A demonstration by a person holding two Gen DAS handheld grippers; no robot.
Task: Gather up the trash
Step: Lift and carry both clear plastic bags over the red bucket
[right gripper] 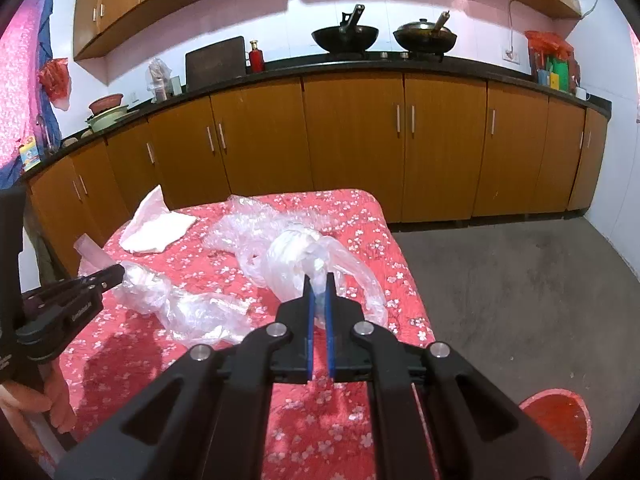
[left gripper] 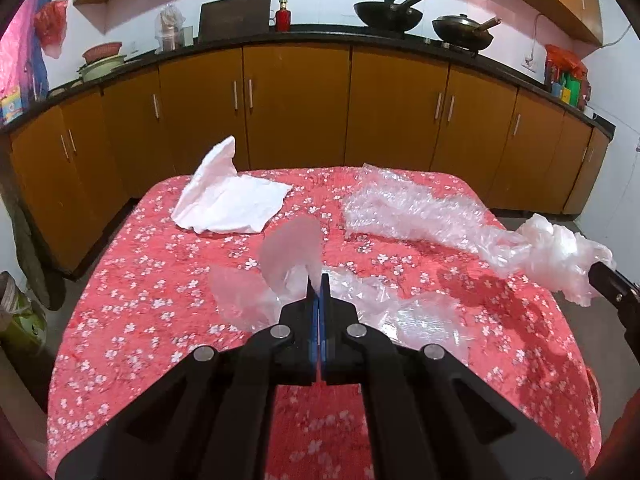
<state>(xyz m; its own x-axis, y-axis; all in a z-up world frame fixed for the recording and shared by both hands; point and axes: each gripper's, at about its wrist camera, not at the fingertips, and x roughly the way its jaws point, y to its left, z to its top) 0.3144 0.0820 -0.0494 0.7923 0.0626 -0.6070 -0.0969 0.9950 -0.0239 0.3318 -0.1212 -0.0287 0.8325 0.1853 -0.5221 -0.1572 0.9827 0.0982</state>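
Two grippers in play, both clamped. The left gripper [left gripper: 319,280] has its fingers pressed fully together on one thin clear plastic sheet [left gripper: 290,254], which stands up in a curl above the tips at about twelve o'clock. The right gripper [right gripper: 319,280] has its fingers nearly closed, pinching one knotted clear plastic bag [right gripper: 308,260], the bundle bulging just beyond the tips.

Both hang over the counter [left gripper: 160,320], covered in a red cloth printed with white blossoms. Just past the left gripper, at one to two o'clock, lies one more crumpled clear film [left gripper: 416,312]. Further out at one o'clock sits one wad of bubble wrap [left gripper: 400,208]; at eleven o'clock, one white crumpled cloth or paper [left gripper: 232,200], one corner poking up. That makes five pieces of trash counted: two held, three lying on the cloth.

In the right wrist view, a hand [right gripper: 52,400] grips the left tool's handle at eight o'clock, and one red bin [right gripper: 556,420] shows on the floor at five o'clock.

Far back, a run of wooden cabinets [left gripper: 296,104], and on top of it two black woks [left gripper: 388,14] and one red bottle [left gripper: 283,16].
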